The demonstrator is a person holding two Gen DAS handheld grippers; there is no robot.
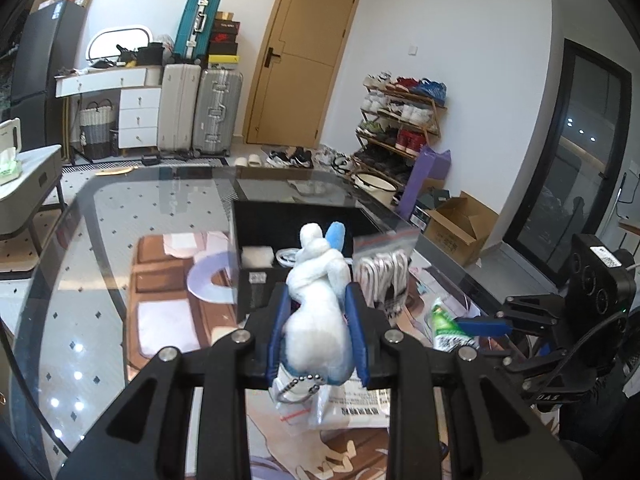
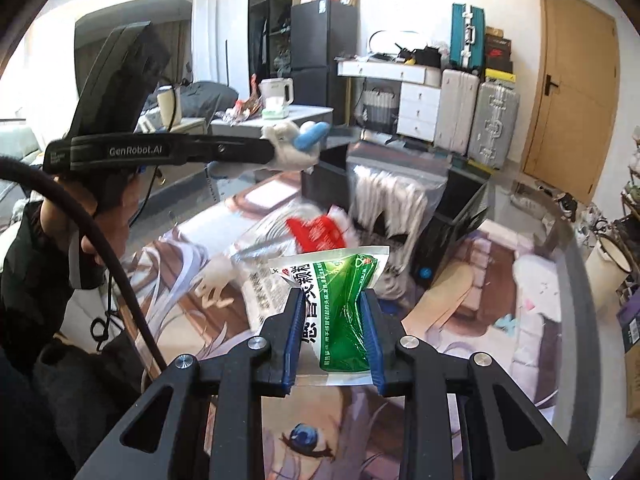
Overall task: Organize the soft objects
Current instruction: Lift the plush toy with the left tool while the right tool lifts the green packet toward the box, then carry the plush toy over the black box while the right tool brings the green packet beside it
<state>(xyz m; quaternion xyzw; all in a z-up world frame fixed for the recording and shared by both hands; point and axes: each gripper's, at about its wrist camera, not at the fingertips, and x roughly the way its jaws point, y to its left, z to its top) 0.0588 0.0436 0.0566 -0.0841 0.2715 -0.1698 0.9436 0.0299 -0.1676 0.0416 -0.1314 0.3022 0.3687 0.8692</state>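
My left gripper (image 1: pixel 318 294) is shut on a white and blue plush toy (image 1: pixel 318 308) with a bead chain, held above the table in front of an open black box (image 1: pixel 260 224). The plush also shows in the right wrist view (image 2: pixel 294 140), at the tip of the left gripper. My right gripper (image 2: pixel 333 294) is shut on a green and white packet (image 2: pixel 340 300), held above the table; the packet also shows in the left wrist view (image 1: pixel 444 326). A clear zip bag of white cables (image 1: pixel 382 276) leans beside the box.
The glass table (image 1: pixel 80 240) carries a printed anime mat (image 2: pixel 480 320). A white pad (image 1: pixel 258 257) and a coiled cable lie inside the box. A red and white packet (image 2: pixel 316 232) and a printed plastic bag (image 1: pixel 360 408) lie on the mat. Suitcases, a shoe rack and a door stand behind.
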